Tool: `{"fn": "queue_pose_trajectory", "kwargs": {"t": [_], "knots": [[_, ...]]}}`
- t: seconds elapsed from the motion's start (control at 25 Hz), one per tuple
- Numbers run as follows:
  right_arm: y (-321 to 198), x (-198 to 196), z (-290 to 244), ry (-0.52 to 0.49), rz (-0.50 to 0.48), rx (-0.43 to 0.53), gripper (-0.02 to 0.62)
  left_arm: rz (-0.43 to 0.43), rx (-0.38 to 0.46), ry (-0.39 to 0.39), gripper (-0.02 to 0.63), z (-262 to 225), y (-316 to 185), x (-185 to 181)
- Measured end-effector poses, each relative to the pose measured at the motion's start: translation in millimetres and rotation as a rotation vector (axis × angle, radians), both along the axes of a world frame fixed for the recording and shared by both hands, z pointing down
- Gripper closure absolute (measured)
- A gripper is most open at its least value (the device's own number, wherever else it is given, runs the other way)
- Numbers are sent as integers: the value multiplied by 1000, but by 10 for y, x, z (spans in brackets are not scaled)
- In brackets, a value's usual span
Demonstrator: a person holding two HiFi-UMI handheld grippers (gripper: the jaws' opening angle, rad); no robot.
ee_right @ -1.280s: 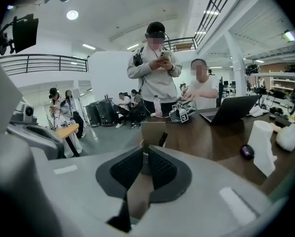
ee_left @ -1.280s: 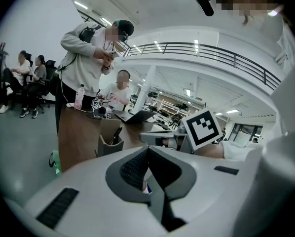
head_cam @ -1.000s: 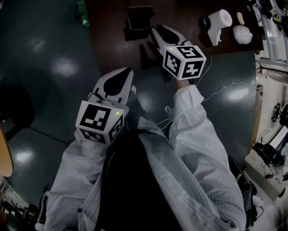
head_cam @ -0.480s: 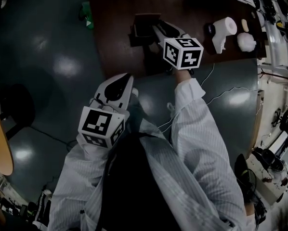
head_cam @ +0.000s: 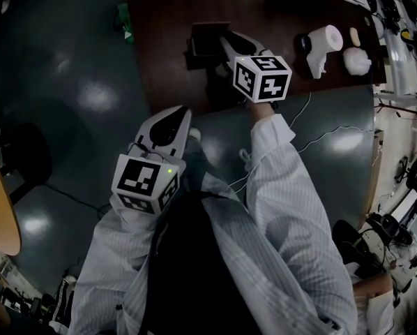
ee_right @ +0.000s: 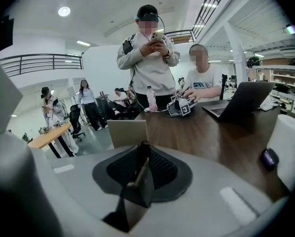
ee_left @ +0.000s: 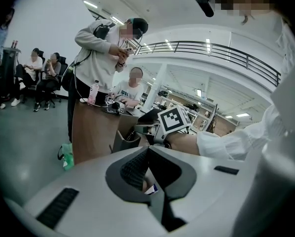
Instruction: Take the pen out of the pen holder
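The pen holder (head_cam: 207,39) is a dark open box near the front edge of the brown table (head_cam: 167,61); in the right gripper view it shows as a pale box (ee_right: 126,132) just past the jaws. My right gripper (head_cam: 224,42) reaches over its rim. Its jaws are closing, and a dark slim pen (ee_right: 143,153) stands upright between the ribbed pads of the right gripper (ee_right: 142,147), which press on it. My left gripper (head_cam: 183,112) hangs over the floor, short of the table, jaws together. From the left gripper (ee_left: 146,154) I see the holder (ee_left: 125,141).
A white paper roll (head_cam: 329,37) and white lumps (head_cam: 355,58) lie at the table's right. A laptop (ee_right: 241,100) and a bottle (ee_right: 151,98) stand further back. People stand and sit behind the table. A green object (head_cam: 125,19) and a cable (head_cam: 320,128) are on the floor.
My right gripper has moved forward over the table to the pen holder and sunk a little. The left gripper has stayed where it was.
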State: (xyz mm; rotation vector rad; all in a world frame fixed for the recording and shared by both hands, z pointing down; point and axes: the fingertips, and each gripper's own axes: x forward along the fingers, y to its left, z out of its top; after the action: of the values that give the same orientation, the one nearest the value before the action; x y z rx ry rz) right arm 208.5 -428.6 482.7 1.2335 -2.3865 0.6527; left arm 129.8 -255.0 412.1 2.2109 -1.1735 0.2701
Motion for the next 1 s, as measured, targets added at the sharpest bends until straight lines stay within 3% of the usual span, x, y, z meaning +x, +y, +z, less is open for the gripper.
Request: {"fn": "queue_pose_trajectory", "kwargs": {"t": [0.56, 1.0], "knots": [[259, 189, -202, -30, 33, 39, 548, 38, 63, -12, 601, -253, 37, 112], [607, 264, -1042, -105, 20, 172, 550, 74, 179, -20, 601, -691, -25, 281]]}}
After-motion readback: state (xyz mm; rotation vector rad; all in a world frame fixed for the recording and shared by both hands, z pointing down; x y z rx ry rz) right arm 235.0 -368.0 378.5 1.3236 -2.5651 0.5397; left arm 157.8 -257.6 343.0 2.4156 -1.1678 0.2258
